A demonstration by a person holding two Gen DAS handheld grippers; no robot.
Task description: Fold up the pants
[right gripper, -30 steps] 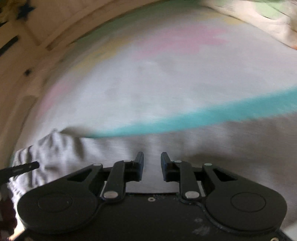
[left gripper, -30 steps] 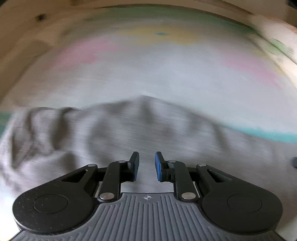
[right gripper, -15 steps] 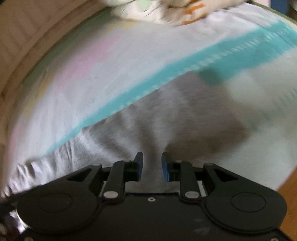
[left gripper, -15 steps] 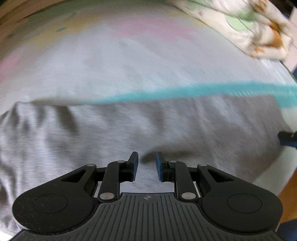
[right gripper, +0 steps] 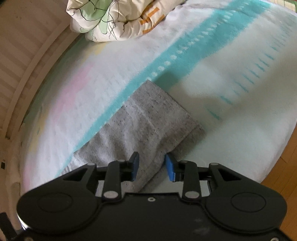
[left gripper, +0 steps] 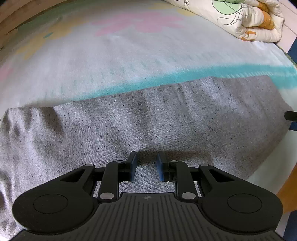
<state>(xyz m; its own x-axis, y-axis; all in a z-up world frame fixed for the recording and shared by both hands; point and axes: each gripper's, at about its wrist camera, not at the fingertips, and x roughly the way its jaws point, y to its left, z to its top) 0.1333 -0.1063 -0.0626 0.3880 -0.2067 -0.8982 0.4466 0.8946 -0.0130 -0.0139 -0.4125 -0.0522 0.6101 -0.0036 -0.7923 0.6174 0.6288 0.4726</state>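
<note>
The grey heathered pants lie flat on a bed, stretched left to right across the left wrist view. Their leg end shows in the right wrist view, with a straight hem at the far right. My left gripper is open and empty, low over the middle of the pants. My right gripper is open and empty, with the near edge of the leg lying between its fingers. Part of the right gripper shows at the right edge of the left wrist view.
The bed sheet is white with a teal stripe and pink and yellow patches. A rolled floral quilt lies at the far side, also in the left wrist view. Wooden floor lies beyond the bed's near right edge. A slatted wall is at left.
Both grippers have swung to the right along the pants and dropped closer to the fabric. The right gripper now sits at the leg end and its jaws have opened a little wider.
</note>
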